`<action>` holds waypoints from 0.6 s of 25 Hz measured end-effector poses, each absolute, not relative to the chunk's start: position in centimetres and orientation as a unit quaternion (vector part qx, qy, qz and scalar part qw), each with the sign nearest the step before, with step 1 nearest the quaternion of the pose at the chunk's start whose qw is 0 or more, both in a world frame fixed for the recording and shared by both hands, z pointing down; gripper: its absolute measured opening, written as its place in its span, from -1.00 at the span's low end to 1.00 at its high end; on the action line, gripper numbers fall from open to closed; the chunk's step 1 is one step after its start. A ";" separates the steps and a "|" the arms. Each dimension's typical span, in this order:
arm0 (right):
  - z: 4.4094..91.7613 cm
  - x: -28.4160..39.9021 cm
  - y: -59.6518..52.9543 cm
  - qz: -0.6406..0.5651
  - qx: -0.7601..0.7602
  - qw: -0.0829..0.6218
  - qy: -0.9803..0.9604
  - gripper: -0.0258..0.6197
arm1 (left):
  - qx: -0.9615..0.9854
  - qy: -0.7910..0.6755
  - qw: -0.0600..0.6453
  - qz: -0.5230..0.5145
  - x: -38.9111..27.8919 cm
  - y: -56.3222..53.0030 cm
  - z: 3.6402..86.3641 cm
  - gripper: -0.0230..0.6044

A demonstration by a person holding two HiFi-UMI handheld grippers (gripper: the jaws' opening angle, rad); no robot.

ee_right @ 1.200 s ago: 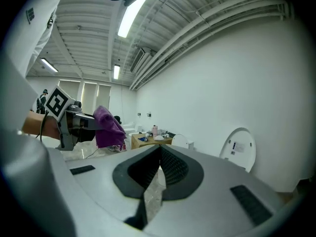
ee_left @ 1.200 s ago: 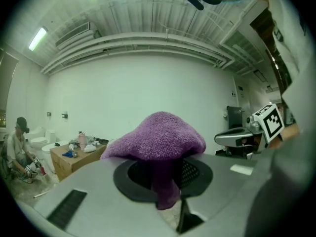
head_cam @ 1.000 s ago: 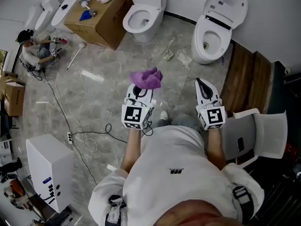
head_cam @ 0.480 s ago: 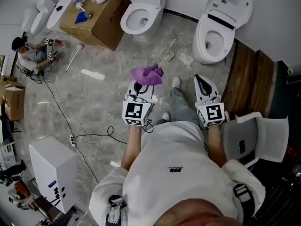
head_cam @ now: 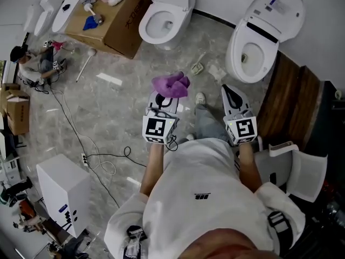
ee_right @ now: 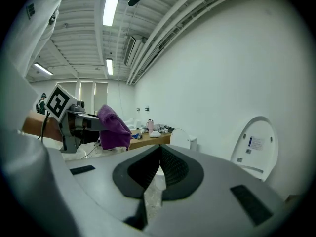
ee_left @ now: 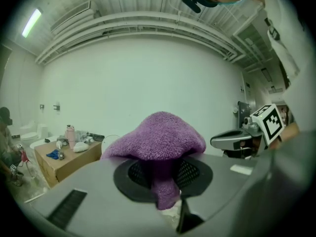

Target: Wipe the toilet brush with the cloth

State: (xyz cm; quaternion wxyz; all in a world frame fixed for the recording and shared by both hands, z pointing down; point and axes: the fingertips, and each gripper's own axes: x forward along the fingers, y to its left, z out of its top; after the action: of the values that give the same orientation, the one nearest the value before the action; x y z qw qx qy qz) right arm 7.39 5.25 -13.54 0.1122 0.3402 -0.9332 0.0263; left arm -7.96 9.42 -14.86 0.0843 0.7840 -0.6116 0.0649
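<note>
On the head view's grey stone floor, seen from the centre of the frame, fixtures stand as follows. A white toilet stands at 12 o'clock and a second toilet at 1 o'clock, both with the bowl open. A cardboard box carrying small items sits at 11 o'clock. A white cabinet is at 8 o'clock and a grey chair at 4 o'clock.

The left gripper has its jaws clenched on a purple cloth, which bunches over the tips. The right gripper, level beside it, is clenched with nothing between its jaws.

What appears to be the brush lies on the floor at 12 o'clock from the grippers, between the two toilets and apart from the cloth.
</note>
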 end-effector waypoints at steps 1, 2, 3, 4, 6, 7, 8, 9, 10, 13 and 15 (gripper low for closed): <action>-13.1 7.1 3.9 0.031 0.337 0.115 -0.934 -0.93 | 0.784 -0.611 0.088 0.065 -8.2 8.1 -14.6 -0.71; -12.7 6.9 2.5 0.035 0.335 0.119 -0.934 -0.93 | 0.784 -0.611 0.091 0.065 -8.4 6.7 -14.2 -0.71; -12.2 6.7 1.1 0.038 0.332 0.123 -0.934 -0.93 | 0.784 -0.610 0.095 0.066 -8.6 5.3 -13.8 -0.71; -11.7 6.4 -0.2 0.042 0.330 0.127 -0.935 -0.93 | 0.784 -0.609 0.099 0.069 -8.8 4.0 -13.3 -0.71; -10.5 6.1 -2.5 0.051 0.326 0.136 -0.934 -0.93 | 0.784 -0.607 0.107 0.074 -9.2 1.6 -12.2 -0.71; -9.9 5.9 -3.6 0.054 0.324 0.140 -0.934 -0.93 | 0.784 -0.606 0.111 0.076 -9.4 0.5 -11.6 -0.71; -9.3 5.8 -4.6 0.056 0.322 0.144 -0.934 -0.93 | 0.784 -0.605 0.115 0.078 -9.5 -0.6 -10.9 -0.71; -8.6 5.6 -5.5 0.059 0.318 0.149 -0.934 -0.93 | 0.784 -0.604 0.120 0.080 -9.7 -1.6 -10.2 -0.71; -7.8 5.5 -6.2 0.064 0.314 0.155 -0.935 -0.93 | 0.784 -0.603 0.124 0.084 -9.8 -2.5 -9.3 -0.71; -4.9 5.8 -8.1 0.075 0.306 0.171 -0.934 -0.93 | 0.782 -0.600 0.141 0.094 -9.8 -4.9 -6.8 -0.71; -3.0 6.2 -8.9 0.088 0.303 0.184 -0.931 -0.93 | 0.781 -0.597 0.154 0.098 -9.7 -6.1 -5.4 -0.71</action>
State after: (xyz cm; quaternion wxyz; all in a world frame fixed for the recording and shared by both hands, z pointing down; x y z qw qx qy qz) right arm 6.22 -8.94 -3.00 0.1836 0.3030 -0.9309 0.0883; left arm -9.72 -6.14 -5.35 0.1536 0.7809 -0.5975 0.0977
